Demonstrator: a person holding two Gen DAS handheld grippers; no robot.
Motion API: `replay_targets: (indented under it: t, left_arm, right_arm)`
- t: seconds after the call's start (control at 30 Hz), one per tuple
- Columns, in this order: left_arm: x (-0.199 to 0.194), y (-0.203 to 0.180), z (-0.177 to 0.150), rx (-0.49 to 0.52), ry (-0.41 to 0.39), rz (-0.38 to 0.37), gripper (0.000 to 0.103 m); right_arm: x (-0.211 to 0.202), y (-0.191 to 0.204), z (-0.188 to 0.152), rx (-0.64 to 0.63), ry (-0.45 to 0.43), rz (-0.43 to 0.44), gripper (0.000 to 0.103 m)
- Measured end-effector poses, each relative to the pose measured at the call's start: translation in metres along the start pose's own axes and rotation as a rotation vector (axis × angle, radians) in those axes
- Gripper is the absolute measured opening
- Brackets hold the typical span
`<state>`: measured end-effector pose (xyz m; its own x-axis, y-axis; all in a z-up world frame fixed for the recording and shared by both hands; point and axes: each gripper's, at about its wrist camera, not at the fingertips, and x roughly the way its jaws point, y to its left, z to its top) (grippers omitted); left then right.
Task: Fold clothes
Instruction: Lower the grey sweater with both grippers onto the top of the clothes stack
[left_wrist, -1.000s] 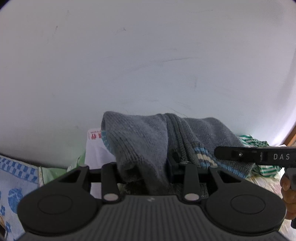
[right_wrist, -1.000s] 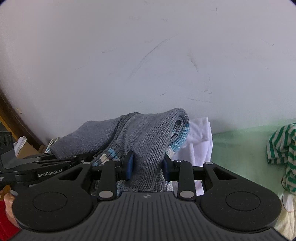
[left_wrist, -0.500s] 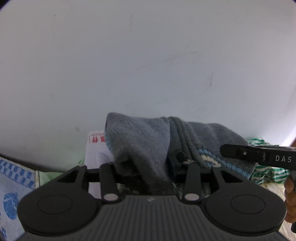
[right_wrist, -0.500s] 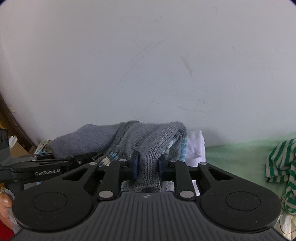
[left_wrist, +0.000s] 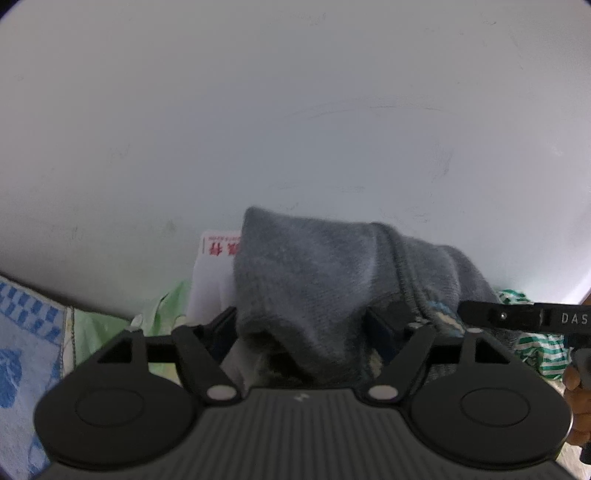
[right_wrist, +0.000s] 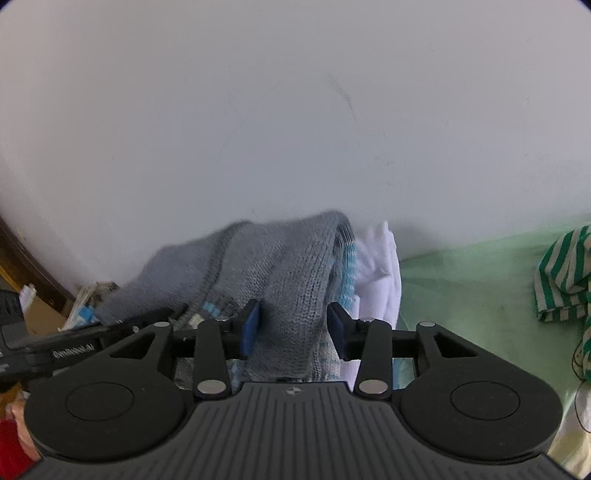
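Note:
A folded grey knit sweater (left_wrist: 314, 273) with pale blue and cream stripes lies on top of a white garment (left_wrist: 210, 280) against the wall. My left gripper (left_wrist: 304, 321) straddles its left end. The jaws are opening and stand wide, with the cloth loose between them. In the right wrist view the same sweater (right_wrist: 288, 266) bulges between the blue pads of my right gripper (right_wrist: 293, 326). Those jaws are opening too, and a fold sits slack in the gap. The sweater's underside is hidden by both tools.
A pale wall (left_wrist: 295, 110) rises just behind the pile. A green sheet (right_wrist: 461, 280) spreads to the right, with a green-and-white striped garment (right_wrist: 561, 273) on it. A blue-and-white towel (left_wrist: 26, 343) lies at far left. A hand (left_wrist: 576, 391) grips the right tool.
Both pairs of jaws, earlier pinched on the sweater, have spread apart. Both tools sank a little and the sweater has come down onto the white garment.

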<state>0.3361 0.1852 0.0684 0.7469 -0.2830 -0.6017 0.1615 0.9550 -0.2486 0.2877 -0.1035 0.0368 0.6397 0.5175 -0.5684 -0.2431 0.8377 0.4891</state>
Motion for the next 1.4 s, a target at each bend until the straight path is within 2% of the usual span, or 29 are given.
replay_targets:
  t: [0.03, 0.07, 0.1, 0.2, 0.27, 0.33, 0.4, 0.47, 0.57, 0.6, 0.63, 0.73, 0.83, 0.93, 0.97, 1.03, 1.1, 1.13, 1.23, 1.3, 1.4]
  left_arm:
    - [0.002, -0.004, -0.001, 0.011, -0.004, 0.003, 0.073]
    - [0.004, -0.008, -0.002, 0.022, -0.007, 0.006, 0.064]
    - [0.005, -0.012, -0.003, 0.033, -0.011, 0.009, 0.06]
    - [0.004, -0.017, -0.003, 0.058, -0.034, 0.017, 0.052]
    - [0.012, -0.019, 0.005, 0.061, -0.037, 0.028, 0.052]
    - [0.02, -0.02, 0.012, 0.055, -0.033, 0.041, 0.056]
    - [0.028, -0.023, 0.01, 0.09, -0.029, 0.068, 0.069]
    - [0.03, -0.024, 0.004, 0.113, -0.032, 0.078, 0.073]
    - [0.025, -0.021, 0.001, 0.103, -0.033, 0.061, 0.073]
    - [0.02, -0.02, 0.001, 0.103, -0.04, 0.056, 0.073]
    - [0.013, -0.02, 0.0, 0.118, -0.055, 0.06, 0.073]
    - [-0.013, -0.023, -0.006, 0.198, -0.11, 0.101, 0.075]
    - [-0.051, -0.025, -0.018, 0.231, -0.195, 0.131, 0.075]
    - [-0.072, -0.023, 0.007, 0.206, -0.298, 0.159, 0.063]
    - [-0.07, -0.021, 0.024, 0.184, -0.294, 0.15, 0.057]
    - [-0.05, -0.027, 0.037, 0.148, -0.249, 0.136, 0.049]
    - [-0.026, -0.032, 0.042, 0.123, -0.204, 0.163, 0.031]
    - [-0.014, -0.033, 0.043, 0.114, -0.182, 0.18, 0.028]
    - [0.011, -0.033, 0.034, 0.121, -0.128, 0.219, 0.029]
    - [0.019, -0.028, 0.027, 0.113, -0.12, 0.23, 0.033]
    - [0.026, -0.021, 0.017, 0.104, -0.121, 0.231, 0.035]
  right_arm:
    - [0.004, -0.001, -0.001, 0.013, 0.019, 0.003, 0.042]
    - [0.007, -0.001, -0.002, 0.026, 0.022, 0.015, 0.036]
    - [0.009, -0.001, -0.003, 0.04, 0.025, 0.027, 0.03]
    - [0.005, 0.011, -0.001, -0.001, -0.012, 0.025, 0.025]
    - [0.0, 0.019, 0.001, -0.042, -0.066, 0.013, 0.024]
    - [0.005, 0.021, 0.001, -0.044, -0.071, -0.015, 0.024]
    - [0.017, 0.023, -0.007, -0.068, -0.061, -0.049, 0.025]
    - [0.021, 0.022, -0.014, -0.064, -0.061, -0.054, 0.025]
    - [0.016, 0.022, -0.017, -0.031, -0.07, -0.044, 0.028]
    - [0.012, 0.022, -0.016, -0.025, -0.074, -0.044, 0.036]
    - [0.005, 0.024, -0.012, -0.047, -0.094, -0.06, 0.043]
    - [-0.022, 0.035, -0.005, -0.105, -0.201, -0.103, 0.045]
    - [-0.042, 0.048, -0.004, -0.161, -0.305, -0.139, 0.046]
    - [-0.034, 0.069, -0.008, -0.232, -0.345, -0.141, 0.043]
    - [-0.028, 0.077, -0.01, -0.256, -0.354, -0.141, 0.043]
    - [-0.01, 0.089, -0.015, -0.29, -0.359, -0.164, 0.04]
    - [0.009, 0.095, -0.019, -0.276, -0.358, -0.189, 0.037]
    - [0.017, 0.096, -0.021, -0.256, -0.362, -0.194, 0.036]
    - [0.034, 0.099, -0.025, -0.3, -0.375, -0.233, 0.036]
    - [0.04, 0.1, -0.029, -0.333, -0.37, -0.24, 0.036]
    - [0.05, 0.098, -0.032, -0.347, -0.338, -0.235, 0.037]
